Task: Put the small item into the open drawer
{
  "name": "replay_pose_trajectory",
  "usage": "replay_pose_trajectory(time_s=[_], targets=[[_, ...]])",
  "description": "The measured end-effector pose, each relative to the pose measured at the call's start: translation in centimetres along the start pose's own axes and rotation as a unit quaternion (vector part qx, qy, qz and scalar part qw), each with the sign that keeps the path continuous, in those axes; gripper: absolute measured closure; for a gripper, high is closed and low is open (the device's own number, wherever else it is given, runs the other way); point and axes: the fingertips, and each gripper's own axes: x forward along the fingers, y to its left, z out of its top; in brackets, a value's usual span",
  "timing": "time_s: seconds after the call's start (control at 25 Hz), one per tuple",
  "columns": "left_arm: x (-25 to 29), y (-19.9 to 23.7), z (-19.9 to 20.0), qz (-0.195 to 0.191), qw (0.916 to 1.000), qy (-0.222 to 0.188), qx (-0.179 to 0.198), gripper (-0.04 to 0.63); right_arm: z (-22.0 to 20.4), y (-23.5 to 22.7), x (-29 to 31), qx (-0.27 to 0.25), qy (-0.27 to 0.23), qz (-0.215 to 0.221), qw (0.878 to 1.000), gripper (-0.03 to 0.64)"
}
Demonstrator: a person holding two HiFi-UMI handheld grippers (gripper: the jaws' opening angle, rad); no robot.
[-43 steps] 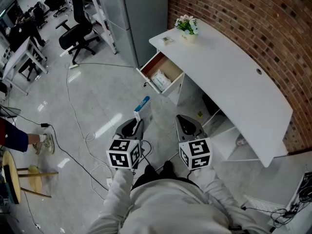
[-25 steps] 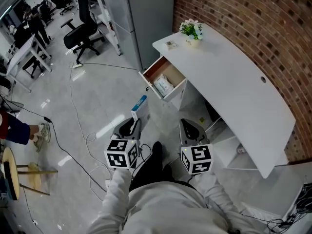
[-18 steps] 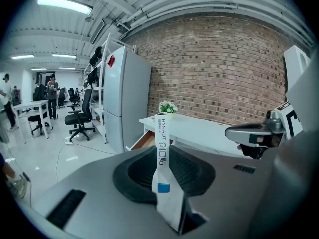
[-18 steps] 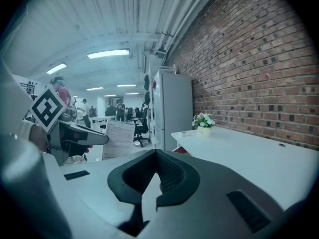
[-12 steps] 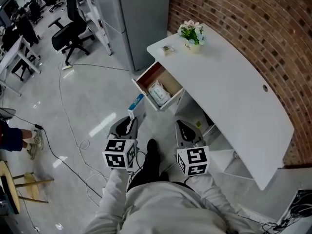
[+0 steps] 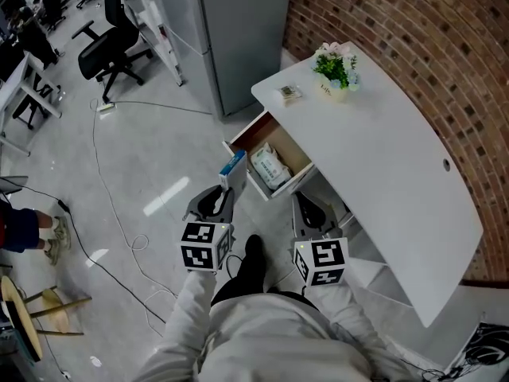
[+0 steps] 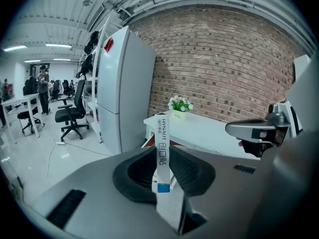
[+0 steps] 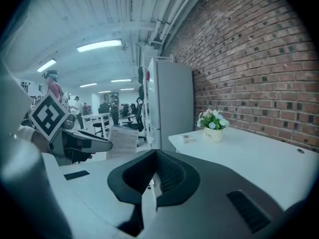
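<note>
My left gripper (image 6: 223, 189) is shut on a small, flat white box with a blue end (image 6: 232, 165), held upright between the pads. In the left gripper view the box (image 7: 162, 153) stands straight up from the jaws. Its top is just left of the front corner of the open drawer (image 6: 246, 140), which sticks out from under the white desk (image 6: 382, 157). A white packet (image 6: 271, 168) lies inside the drawer. My right gripper (image 6: 307, 201) hovers below the drawer's front, shut with nothing in it (image 8: 155, 173).
On the desk stand a small potted plant (image 6: 336, 66) and a little flat item (image 6: 289, 93). A tall grey cabinet (image 6: 231, 30) is left of the desk, against the brick wall (image 6: 445, 46). Cables (image 6: 111, 189) trail on the floor, and office chairs (image 6: 107, 42) stand further left.
I have stepped closer to the desk, so the drawer is now right in front of both grippers. The box stays gripped in the left gripper, and the right one stays shut.
</note>
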Motion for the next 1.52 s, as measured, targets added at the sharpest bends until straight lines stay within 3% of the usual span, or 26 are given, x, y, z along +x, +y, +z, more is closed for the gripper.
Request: replay_pose_trajectory(time_s=[0.52, 1.52], targets=[[4.7, 4.4, 1.5, -0.013, 0.9998, 0.015, -0.009, 0.509, 2.7, 0.0, 6.1, -0.011, 0.003, -0.008, 1.0, 0.591], [16.0, 6.9, 1.2, -0.017, 0.9965, 0.08, -0.015, 0.509, 3.9, -4.7, 14.8, -0.004, 0.025, 0.006, 1.0, 0.591]])
